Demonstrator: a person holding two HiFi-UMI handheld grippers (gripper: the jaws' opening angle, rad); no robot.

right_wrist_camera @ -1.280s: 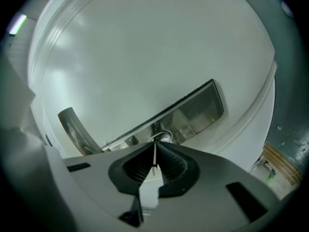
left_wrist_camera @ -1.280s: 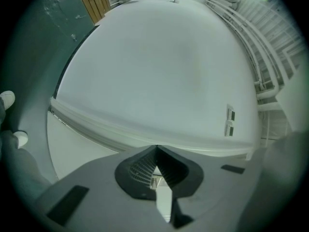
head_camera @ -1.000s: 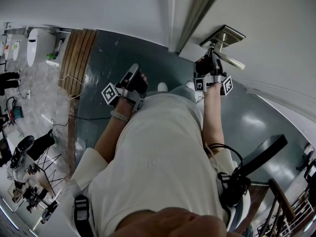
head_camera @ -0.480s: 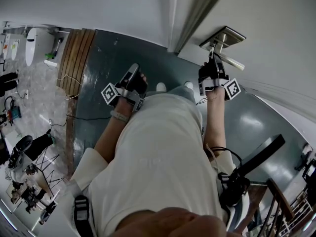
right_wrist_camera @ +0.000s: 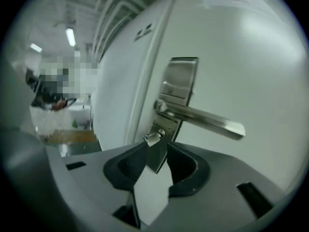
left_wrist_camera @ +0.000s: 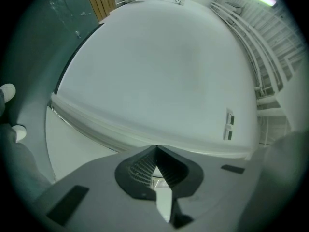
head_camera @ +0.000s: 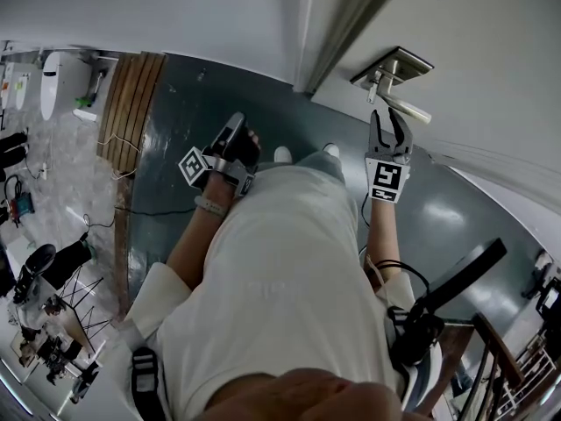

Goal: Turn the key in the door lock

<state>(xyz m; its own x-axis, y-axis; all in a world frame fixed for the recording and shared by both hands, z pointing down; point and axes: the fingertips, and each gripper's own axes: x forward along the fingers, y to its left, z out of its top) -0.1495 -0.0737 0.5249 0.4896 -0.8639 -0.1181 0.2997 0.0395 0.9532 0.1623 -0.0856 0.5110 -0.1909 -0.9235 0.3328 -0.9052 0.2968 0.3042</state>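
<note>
Your right gripper (right_wrist_camera: 158, 151) has just been opening its jaws. They stand apart and press on nothing. The key (right_wrist_camera: 154, 137) sits in the lock below the door handle (right_wrist_camera: 203, 116), straight ahead of the jaw tips and untouched, its shank pointing back at you. Your left gripper (left_wrist_camera: 155, 154), jaws together and empty, faces bare wall well aside, so the right is nearer.

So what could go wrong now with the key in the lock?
The jaws of the right gripper have just been opening, with the key between them, not pinched. Pulling away at an angle could catch the key and twist it. The handle just above could be bumped.
</note>
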